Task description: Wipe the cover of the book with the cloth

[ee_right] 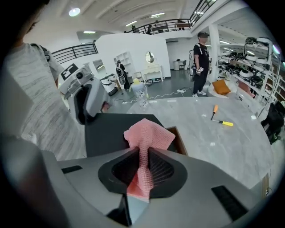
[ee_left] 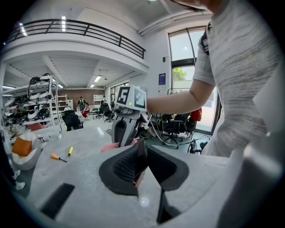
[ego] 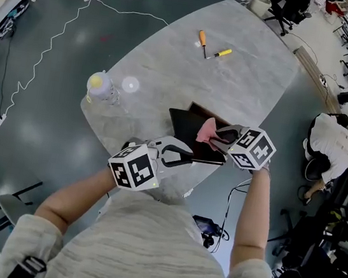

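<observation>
A black book (ego: pixel 191 131) lies at the near edge of the marble table (ego: pixel 234 79). My left gripper (ego: pixel 187 158) is shut on the book's near edge (ee_left: pixel 140 156), which shows as a thin dark slab between the pads. My right gripper (ego: pixel 220 137) is shut on a pink cloth (ego: pixel 207 129) and hangs over the right part of the black cover (ee_right: pixel 116 133). The pink cloth (ee_right: pixel 146 138) sticks up out of the right jaws in a loose bunch. A brown edge (ee_right: pixel 180 139) shows beside the book. The left gripper (ee_right: pixel 87 100) appears at the cover's far left in the right gripper view.
An orange screwdriver (ego: pixel 203 39) and a yellow marker (ego: pixel 219 53) lie at the far side of the table. A plastic bottle (ego: pixel 101 86) stands at the left edge. A person (ego: pixel 331 141) bends over beyond the table's right side, among office chairs and cables.
</observation>
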